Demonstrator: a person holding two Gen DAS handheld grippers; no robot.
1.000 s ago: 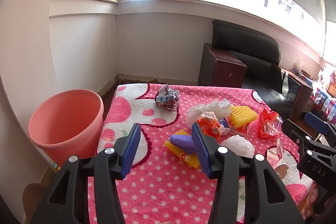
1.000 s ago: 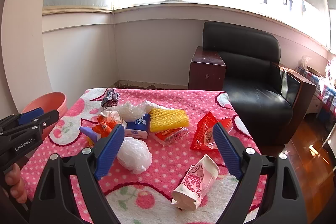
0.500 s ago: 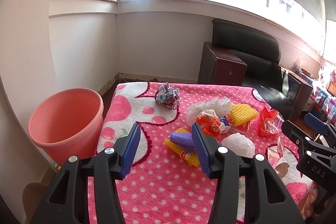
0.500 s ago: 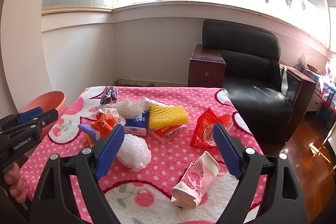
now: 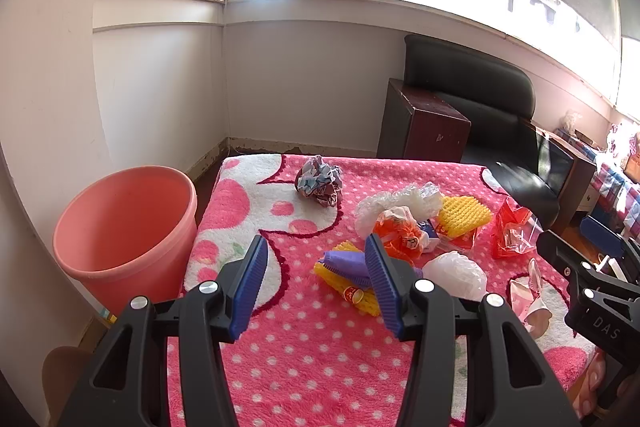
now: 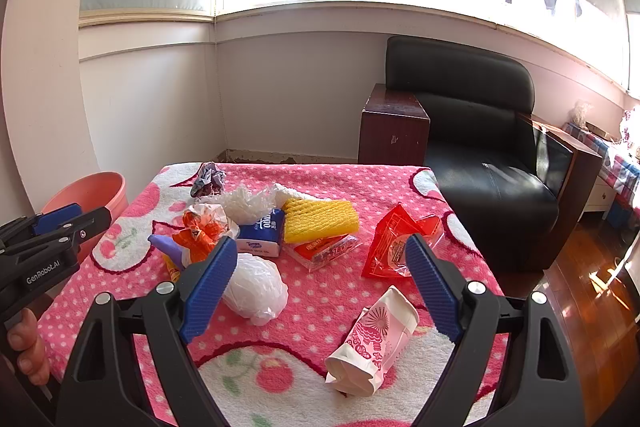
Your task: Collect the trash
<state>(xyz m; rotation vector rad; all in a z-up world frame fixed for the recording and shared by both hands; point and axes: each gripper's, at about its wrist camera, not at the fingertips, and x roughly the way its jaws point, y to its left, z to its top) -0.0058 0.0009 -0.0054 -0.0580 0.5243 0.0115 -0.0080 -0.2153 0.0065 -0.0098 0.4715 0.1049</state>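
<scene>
Trash lies on a pink polka-dot blanket (image 5: 320,347): a crumpled paper ball (image 5: 319,180), a white plastic bag (image 6: 254,283), a yellow foam net (image 6: 320,214), a red wrapper (image 6: 396,247), a pink-white paper bag (image 6: 374,343), an orange wrapper (image 5: 398,233) and a purple-and-yellow item (image 5: 348,273). A pink bucket (image 5: 124,231) stands left of the table. My left gripper (image 5: 316,283) is open and empty above the blanket's near left. My right gripper (image 6: 320,283) is open and empty above the near side, between the white bag and the red wrapper.
A blue tissue pack (image 6: 262,233) and a clear crumpled bag (image 6: 248,201) lie in the pile. A black armchair (image 6: 480,163) and a dark wooden cabinet (image 6: 394,131) stand behind the table on the right. Walls close the left and back.
Both grippers have drifted slightly; the views shifted a little toward the table. Nothing was taken hold of or moved on the blanket.
</scene>
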